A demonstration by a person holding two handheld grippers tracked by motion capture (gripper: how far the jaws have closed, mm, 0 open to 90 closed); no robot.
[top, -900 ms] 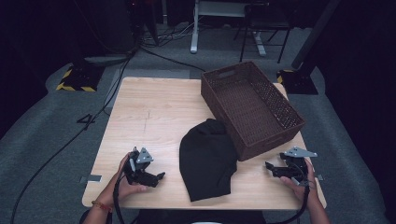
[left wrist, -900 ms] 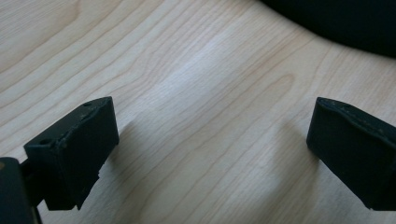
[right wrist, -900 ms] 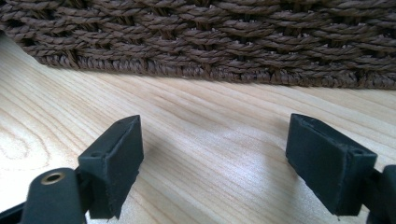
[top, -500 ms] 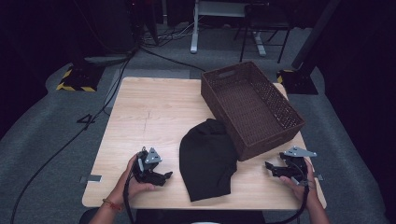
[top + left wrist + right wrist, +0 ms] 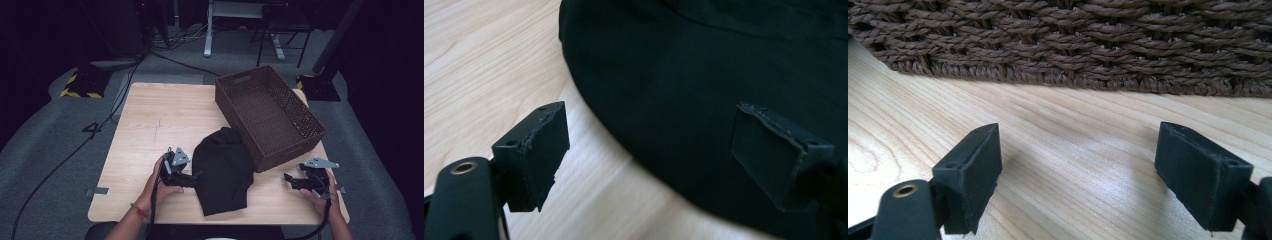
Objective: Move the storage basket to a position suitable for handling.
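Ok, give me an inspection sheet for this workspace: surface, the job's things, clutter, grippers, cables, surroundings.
Surface: light wooden table, mostly bare.
Job's things: black cloth lying flat near the front edge; brown woven basket at the right rear, looks empty.
Clutter: nothing seen.
Grippers: left gripper open, jaws at the cloth's left edge, one over wood and one over cloth; right gripper open over bare wood, facing the basket's wall.
Cables: one trails from each gripper toward the person; a black floor cable runs left of the table.
Surroundings: grey carpet, dark room, hazard-striped block, desk legs behind.
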